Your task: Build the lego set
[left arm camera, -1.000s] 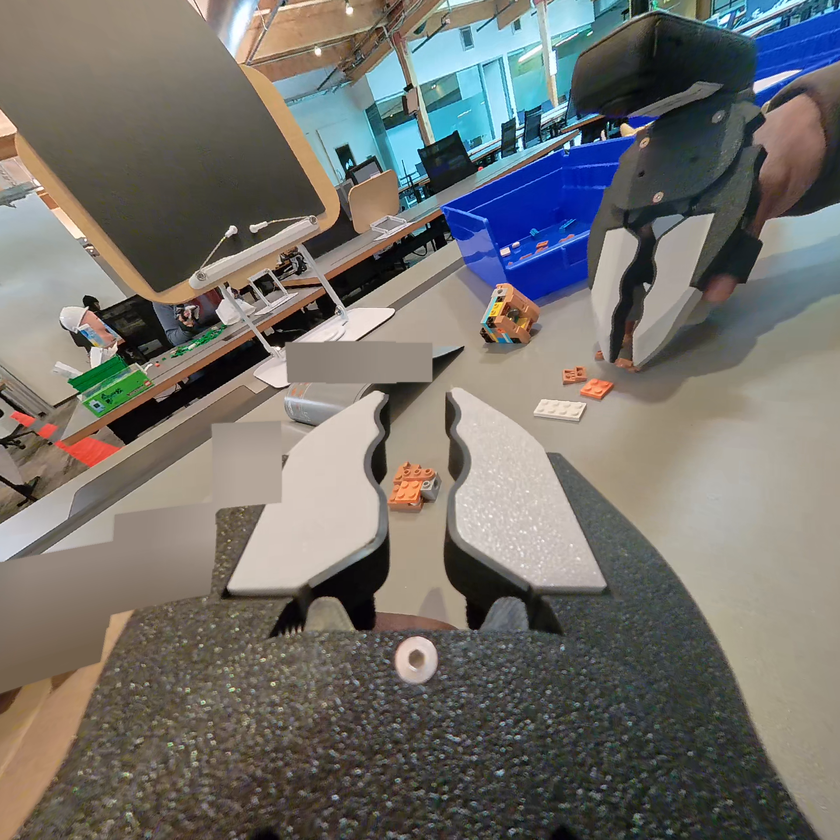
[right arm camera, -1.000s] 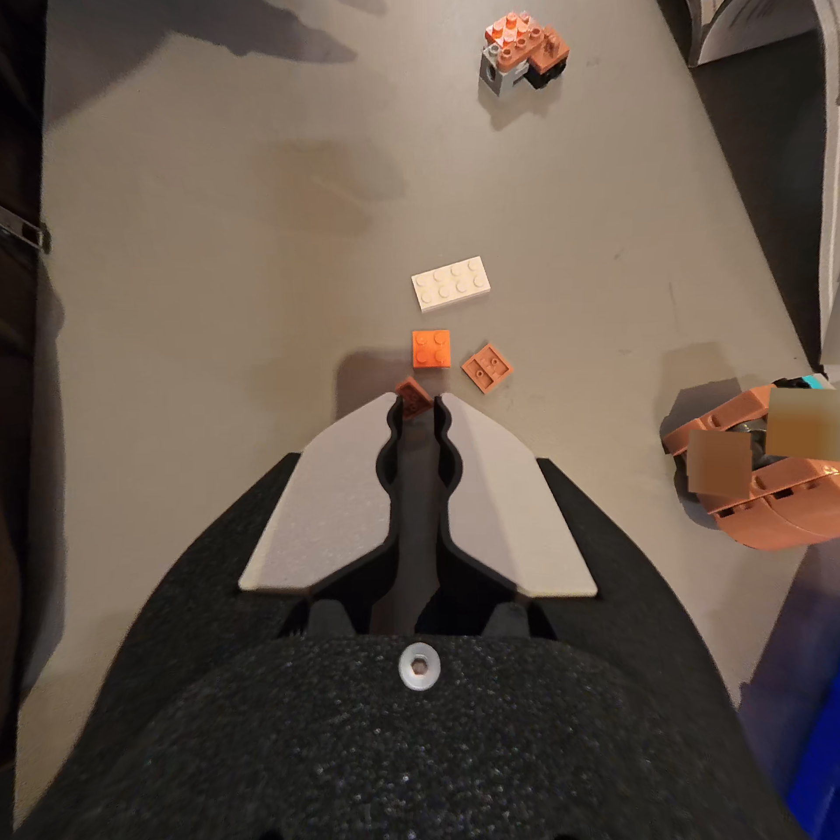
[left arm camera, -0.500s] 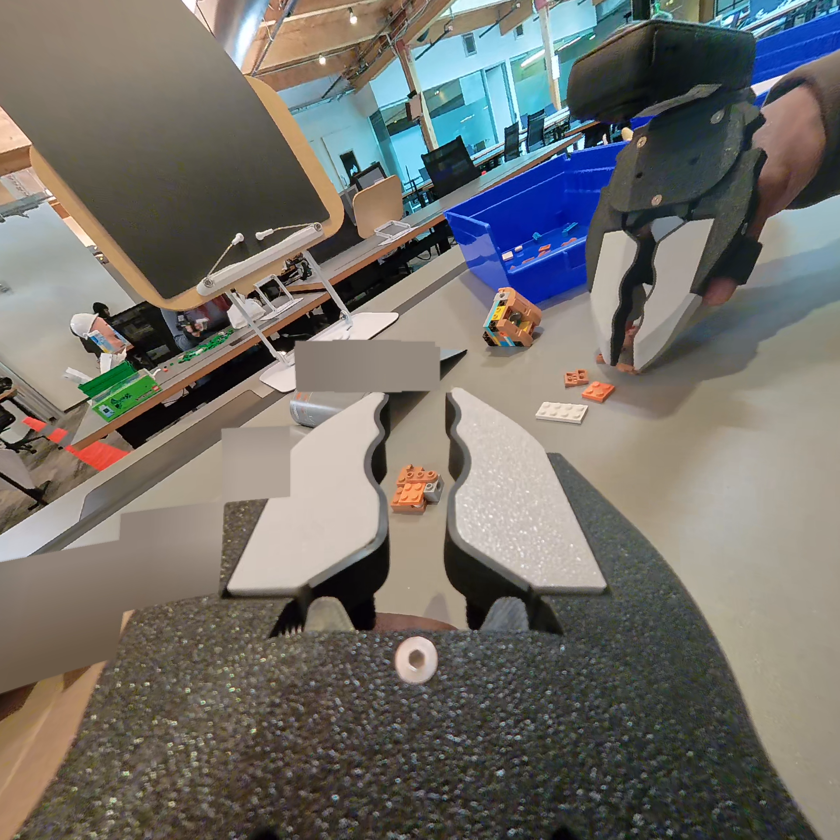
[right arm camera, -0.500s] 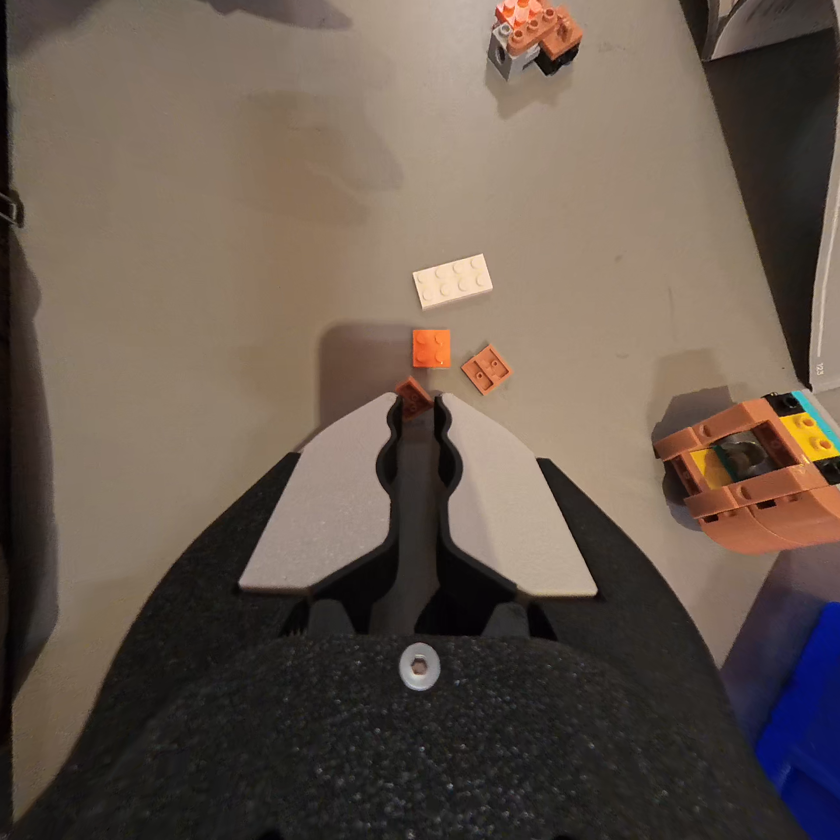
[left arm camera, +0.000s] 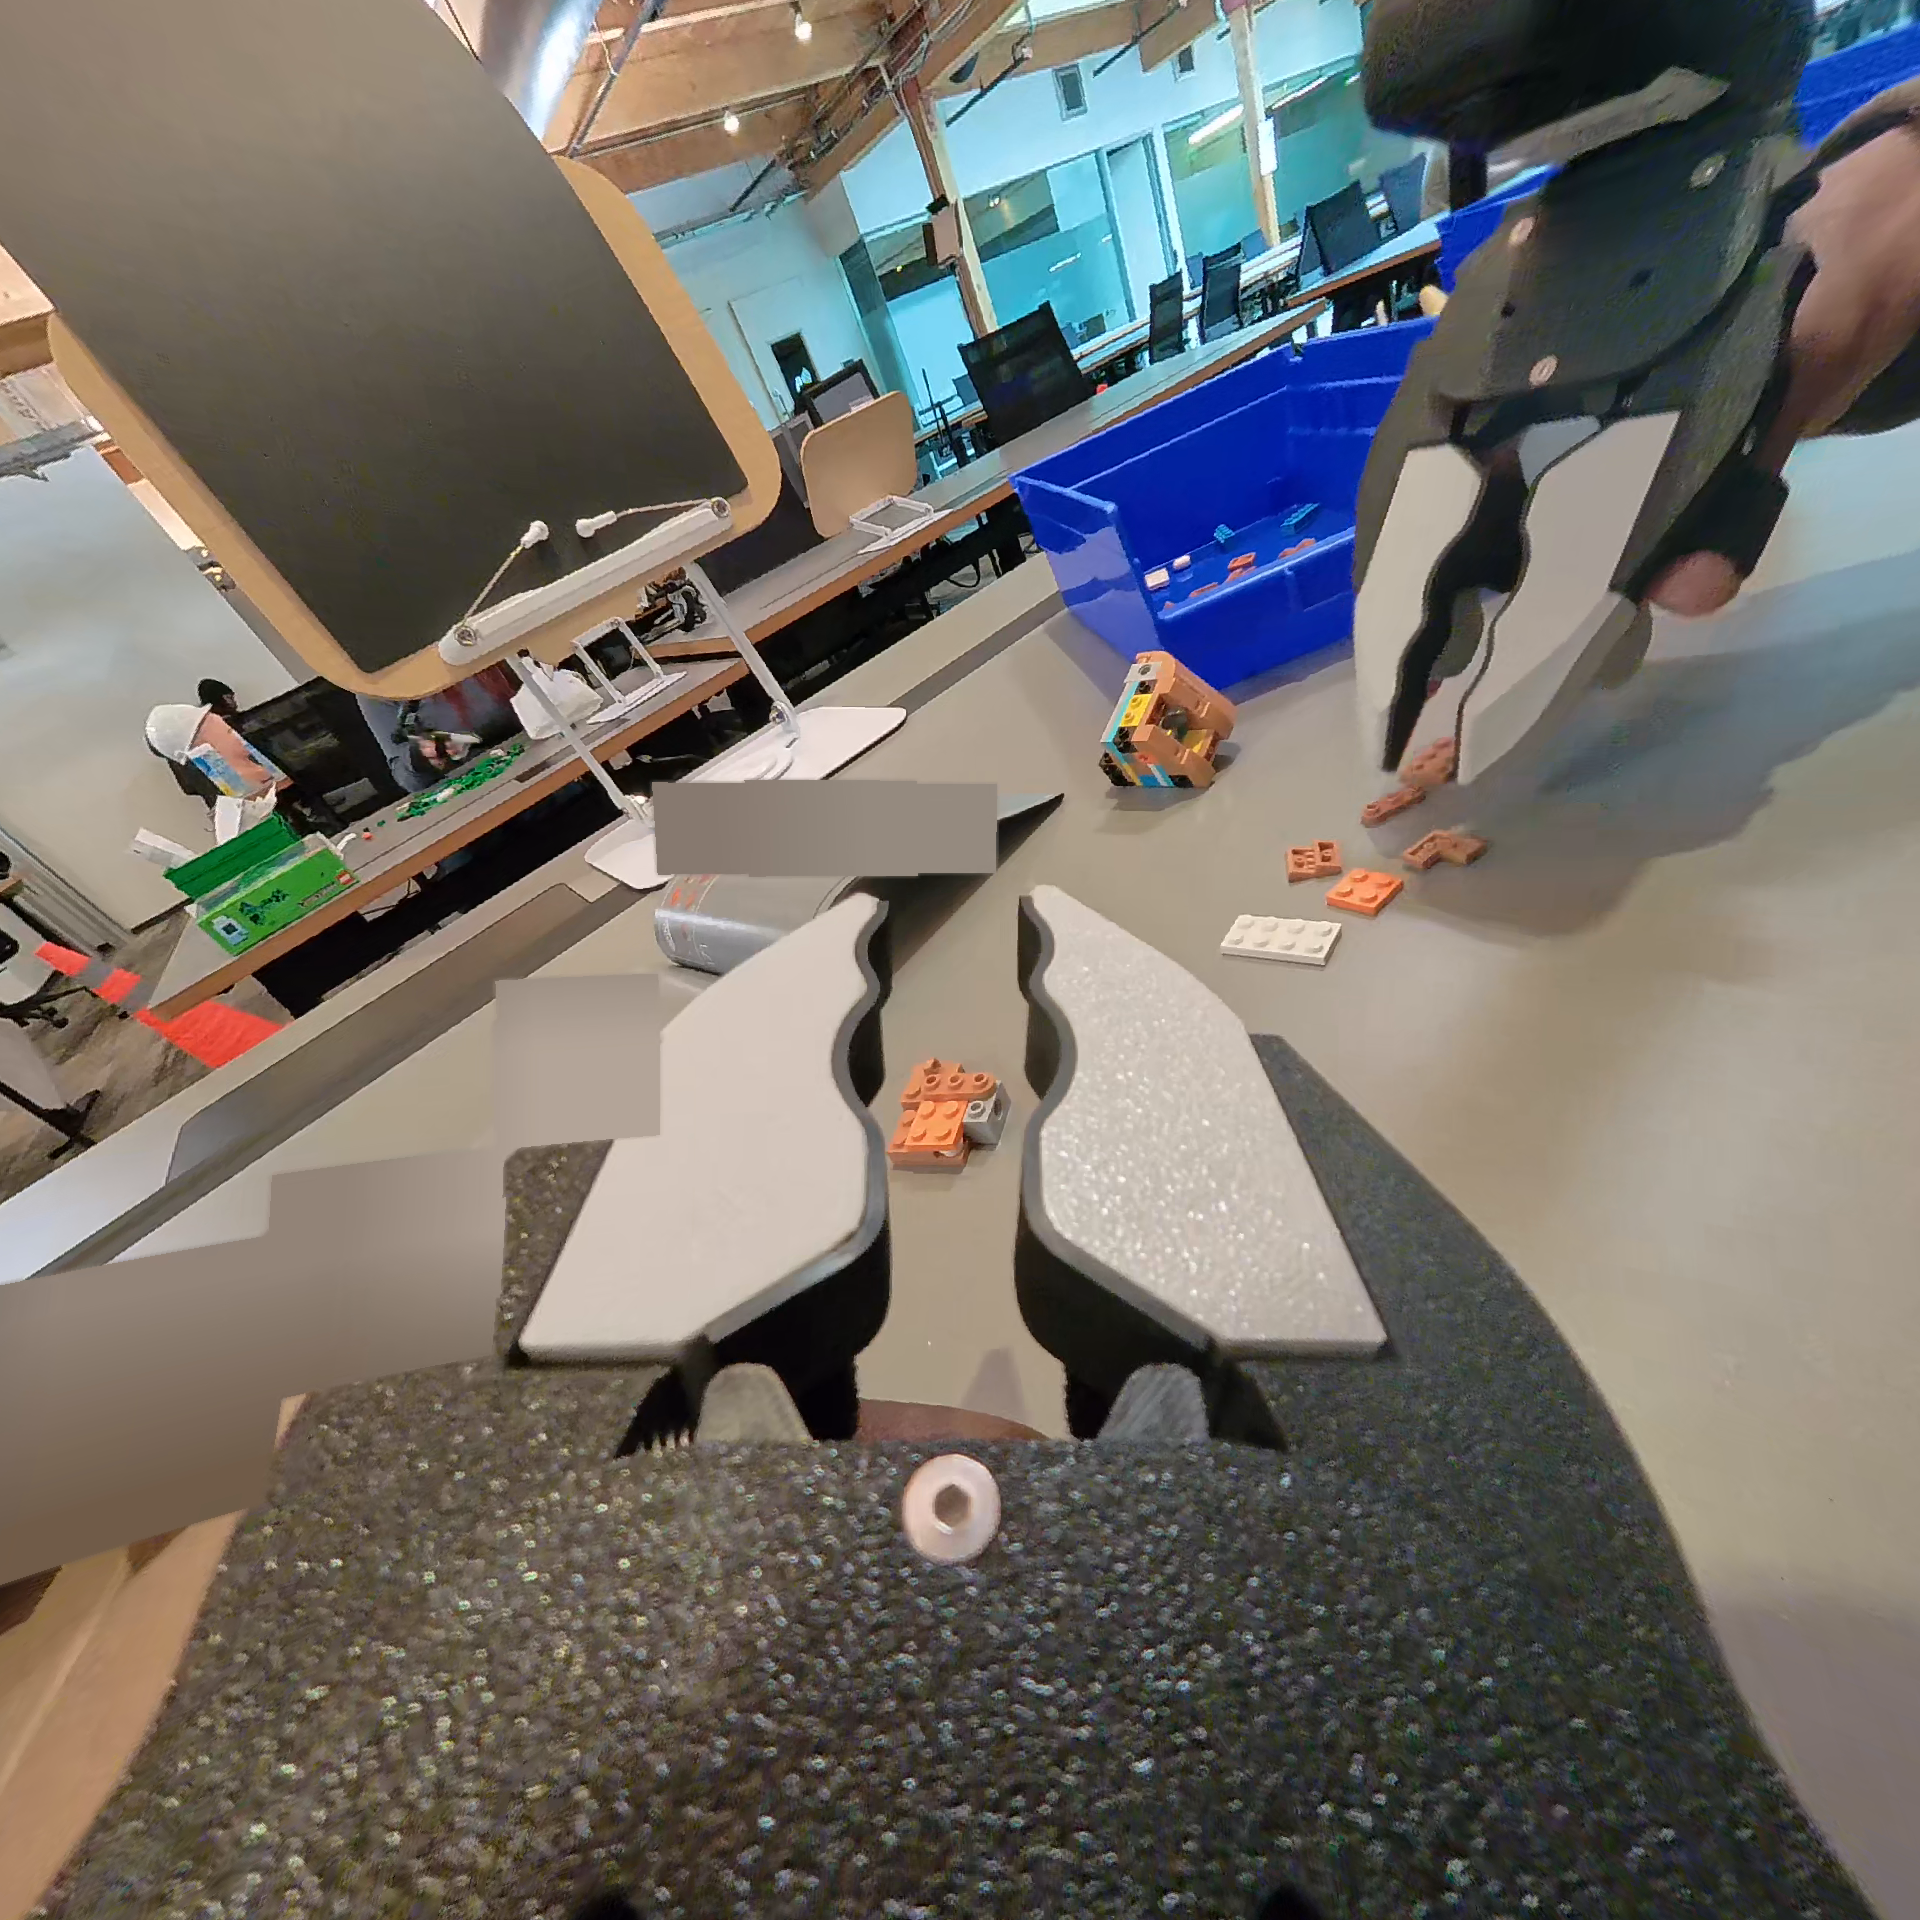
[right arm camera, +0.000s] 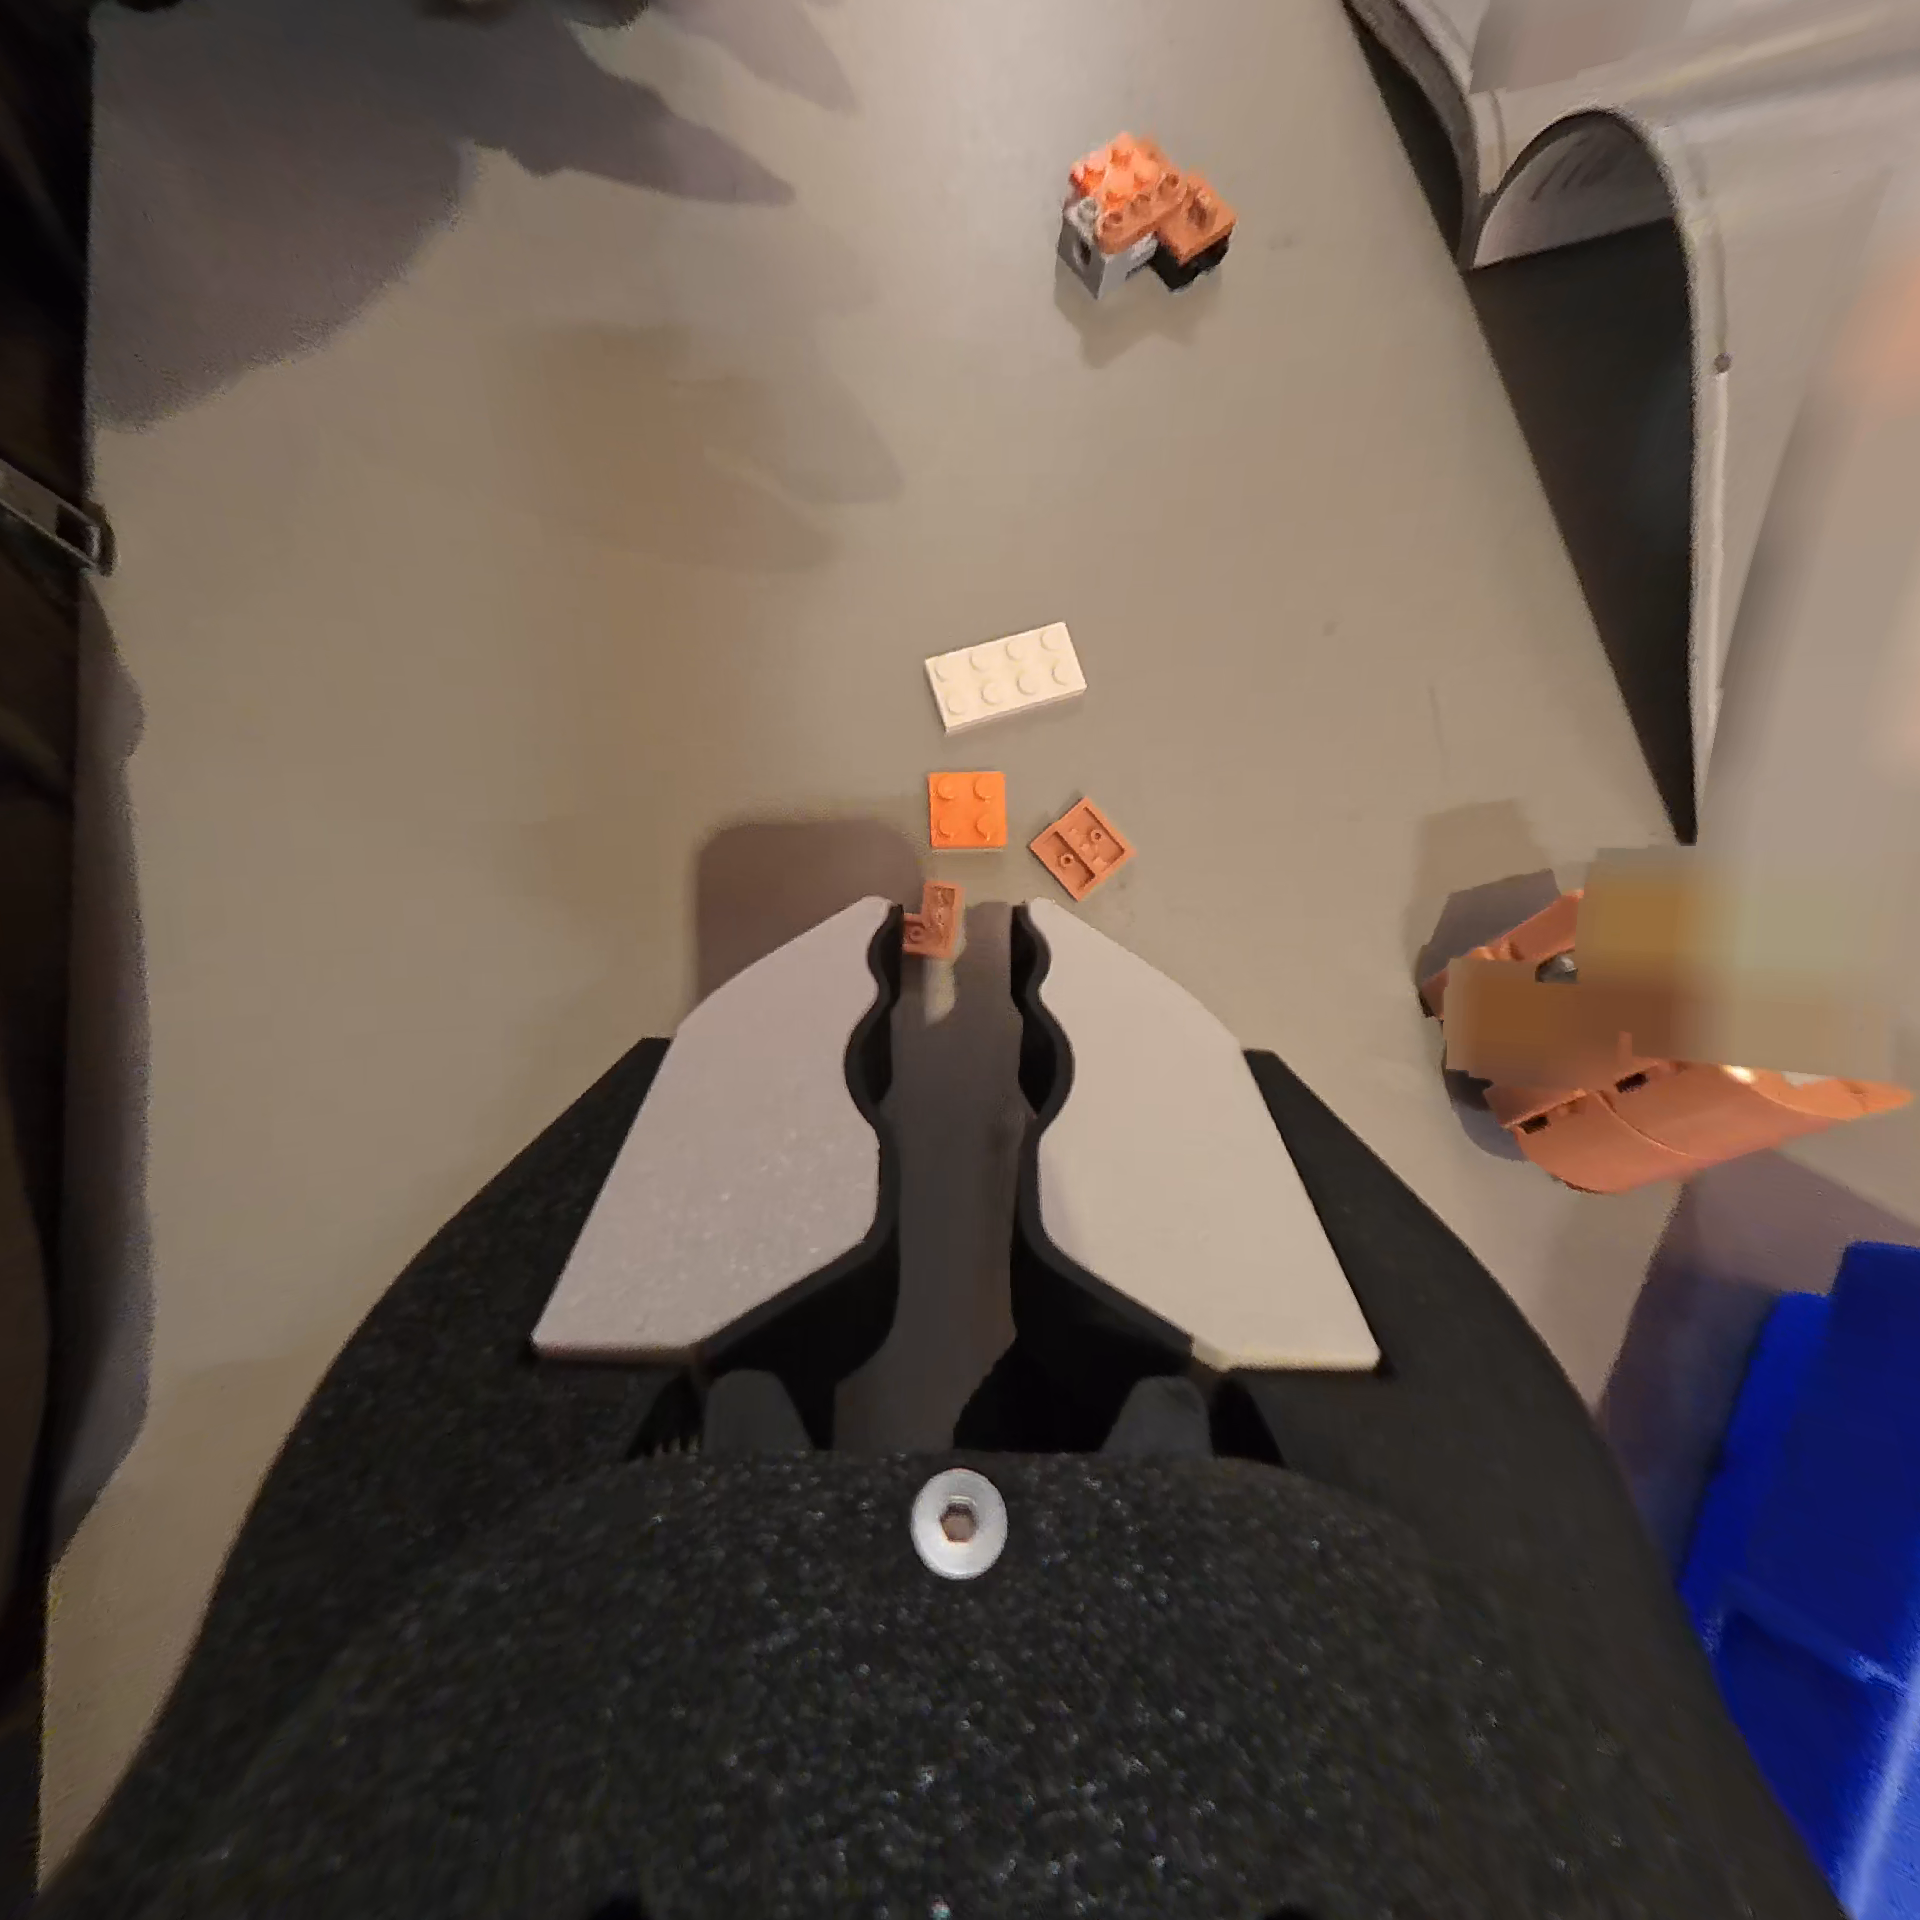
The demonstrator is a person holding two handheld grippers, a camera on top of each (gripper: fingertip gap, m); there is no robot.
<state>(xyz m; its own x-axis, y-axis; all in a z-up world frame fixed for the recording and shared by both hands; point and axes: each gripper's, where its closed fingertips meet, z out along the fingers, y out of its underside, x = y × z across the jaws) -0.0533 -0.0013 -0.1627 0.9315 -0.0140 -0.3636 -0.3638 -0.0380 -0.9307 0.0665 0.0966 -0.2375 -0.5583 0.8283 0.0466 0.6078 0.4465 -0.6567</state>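
right gripper [right arm camera: 951, 914] jaws parted since; brown plate [right arm camera: 932, 920] lies free, long axis along fingers.

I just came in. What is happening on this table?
A person is building a lego set with hand-held tongs. The right tongs point down at the table, jaws parted, with a small brown L-shaped plate beside one fingertip, apparently not gripped. The left tongs are open and hover over a small orange-and-grey assembly. A white plate and an orange plate lie loose nearby.
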